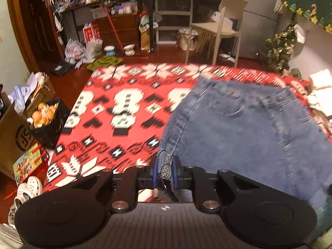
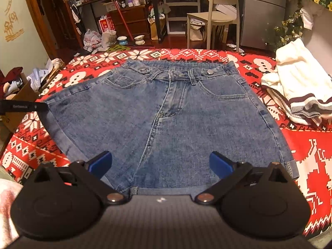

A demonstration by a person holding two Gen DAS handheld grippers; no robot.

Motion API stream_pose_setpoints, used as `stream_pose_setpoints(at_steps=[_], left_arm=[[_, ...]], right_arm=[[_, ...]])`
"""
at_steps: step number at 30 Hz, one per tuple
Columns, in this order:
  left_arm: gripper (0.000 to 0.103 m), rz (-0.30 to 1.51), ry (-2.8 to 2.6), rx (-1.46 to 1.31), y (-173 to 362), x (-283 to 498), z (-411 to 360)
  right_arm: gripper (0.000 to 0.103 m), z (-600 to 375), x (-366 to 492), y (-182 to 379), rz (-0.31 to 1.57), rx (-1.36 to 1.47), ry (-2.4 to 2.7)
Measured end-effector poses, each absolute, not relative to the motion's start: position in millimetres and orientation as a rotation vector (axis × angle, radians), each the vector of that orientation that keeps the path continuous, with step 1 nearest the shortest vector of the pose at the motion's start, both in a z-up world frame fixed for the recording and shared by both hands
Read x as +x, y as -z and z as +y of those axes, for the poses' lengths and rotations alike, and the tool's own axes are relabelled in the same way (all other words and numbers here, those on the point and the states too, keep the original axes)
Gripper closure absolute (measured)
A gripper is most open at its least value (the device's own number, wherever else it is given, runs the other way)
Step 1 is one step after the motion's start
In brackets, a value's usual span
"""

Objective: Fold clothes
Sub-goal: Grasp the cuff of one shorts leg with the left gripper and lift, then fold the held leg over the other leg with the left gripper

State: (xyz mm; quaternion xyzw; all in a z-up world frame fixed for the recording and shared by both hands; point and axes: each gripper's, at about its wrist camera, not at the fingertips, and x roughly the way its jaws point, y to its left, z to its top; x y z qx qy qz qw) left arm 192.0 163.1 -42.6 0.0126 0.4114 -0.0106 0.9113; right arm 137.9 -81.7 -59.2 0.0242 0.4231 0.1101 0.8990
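Shorts blurred, cut off R.

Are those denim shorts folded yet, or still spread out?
Mostly spread: the denim shorts lie flat on the red blanket, waistband and both pockets showing. The left tongs pinch one edge.

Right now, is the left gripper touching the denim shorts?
Touching. The left wrist view shows the left gripper with its blue pads pinched on a bunched edge of the denim shorts, cloth filling the narrow space between them.
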Motion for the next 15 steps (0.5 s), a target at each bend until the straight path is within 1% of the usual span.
stream_pose_setpoints(at_steps=[8,15], left_arm=[[0.091,0.790,0.096,0.029,-7,171,97],[0.091,0.756,0.211,0.036,-28,157,21]], right_arm=[[0.002,-104,126,25,0.810,0.069,-0.223],[0.002,-155,119,-5,0.746,0.094,-0.173]])
